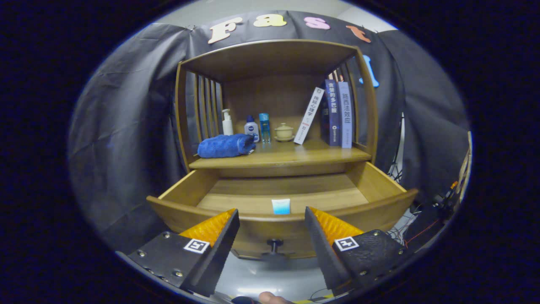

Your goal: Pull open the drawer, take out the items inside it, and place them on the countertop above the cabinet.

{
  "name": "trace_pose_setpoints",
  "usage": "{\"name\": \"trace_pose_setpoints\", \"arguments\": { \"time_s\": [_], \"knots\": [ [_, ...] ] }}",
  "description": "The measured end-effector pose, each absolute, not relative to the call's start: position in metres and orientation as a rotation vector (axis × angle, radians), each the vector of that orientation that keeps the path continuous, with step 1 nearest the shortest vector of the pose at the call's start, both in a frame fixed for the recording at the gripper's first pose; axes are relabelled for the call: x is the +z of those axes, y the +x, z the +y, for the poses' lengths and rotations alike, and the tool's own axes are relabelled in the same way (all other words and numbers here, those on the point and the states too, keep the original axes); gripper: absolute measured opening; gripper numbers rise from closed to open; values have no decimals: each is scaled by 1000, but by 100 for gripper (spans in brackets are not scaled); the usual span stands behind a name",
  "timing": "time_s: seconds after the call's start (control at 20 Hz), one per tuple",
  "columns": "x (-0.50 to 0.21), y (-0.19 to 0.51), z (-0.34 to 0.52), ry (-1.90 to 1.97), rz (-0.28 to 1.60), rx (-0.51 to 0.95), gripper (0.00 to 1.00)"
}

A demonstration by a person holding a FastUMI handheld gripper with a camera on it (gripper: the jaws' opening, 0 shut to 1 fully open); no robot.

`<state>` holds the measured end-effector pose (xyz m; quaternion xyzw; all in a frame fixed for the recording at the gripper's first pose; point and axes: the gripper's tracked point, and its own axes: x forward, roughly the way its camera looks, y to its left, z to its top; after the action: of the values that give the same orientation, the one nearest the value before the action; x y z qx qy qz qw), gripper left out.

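Drawer pulled open, small blue packet left by its front edge, countertop waiting, gripper spread empty.

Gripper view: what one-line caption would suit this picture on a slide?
Open gripper faces the pulled-out wooden drawer, its dark round knob between the fingers, a small pale-blue packet inside.

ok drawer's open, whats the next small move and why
Probably lift the gripper up and forward over the drawer front, then dip toward the small blue-and-white item. The drawer already stands pulled out, the fingers are spread open with nothing between them, level with the knob, and the item lies just behind the front wall, beyond the fingertips.
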<state>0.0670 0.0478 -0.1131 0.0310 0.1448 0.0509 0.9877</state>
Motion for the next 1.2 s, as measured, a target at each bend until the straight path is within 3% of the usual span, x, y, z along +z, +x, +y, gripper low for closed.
{"name": "trace_pose_setpoints", "arguments": {
  "time_s": [0.35,0.45,0.85,1.05,1.2],
  "knots": [
    [-139,146,69,101,591,136,93],
    [-155,162,63,112,716,87,93],
    [-219,177,51,-49,1015,23,97],
    [-238,173,46,-106,1122,16,86],
    [-244,171,38,-130,1150,-1,54]
  ]
}}
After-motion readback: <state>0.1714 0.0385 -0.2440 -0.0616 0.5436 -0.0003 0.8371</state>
